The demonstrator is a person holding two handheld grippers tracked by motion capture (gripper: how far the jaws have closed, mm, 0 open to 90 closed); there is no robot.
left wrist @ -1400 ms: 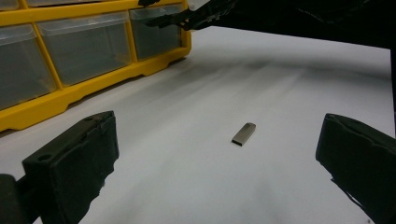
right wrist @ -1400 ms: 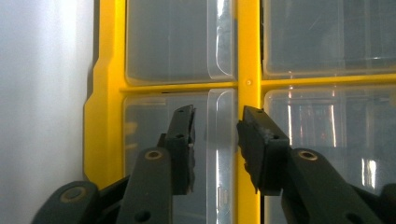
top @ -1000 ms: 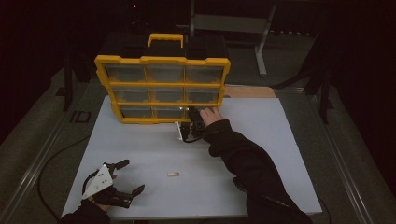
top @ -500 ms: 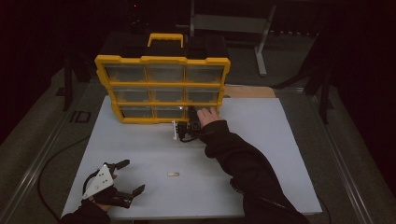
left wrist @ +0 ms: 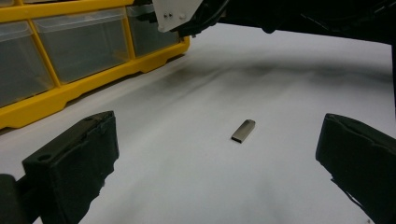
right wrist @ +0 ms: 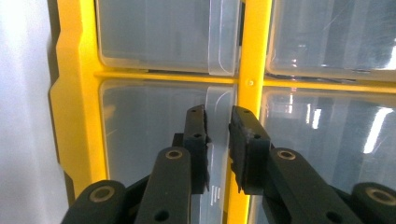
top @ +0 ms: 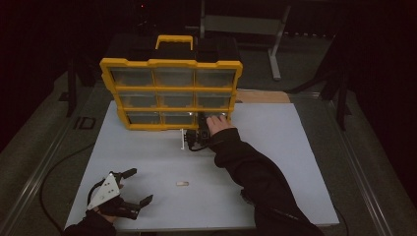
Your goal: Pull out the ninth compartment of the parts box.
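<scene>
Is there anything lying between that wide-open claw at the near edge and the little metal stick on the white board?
Nothing visible does. The left gripper stands open, and the small metal stick lies ahead of its jaws on bare white board. The yellow drawer organizer sits off to one side, out of that path.

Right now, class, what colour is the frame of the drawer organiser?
Yellow: the organiser frame with clear drawers shows best in the high view.

Your high view looks forward and down over the table point(top: 295, 162), with the organizer point(top: 172, 93) at upper centre. Your left gripper view sits low, facing that organizer point(left wrist: 70, 60) at upper left; your right gripper view is pressed close against its drawers point(right wrist: 154, 121).
</scene>
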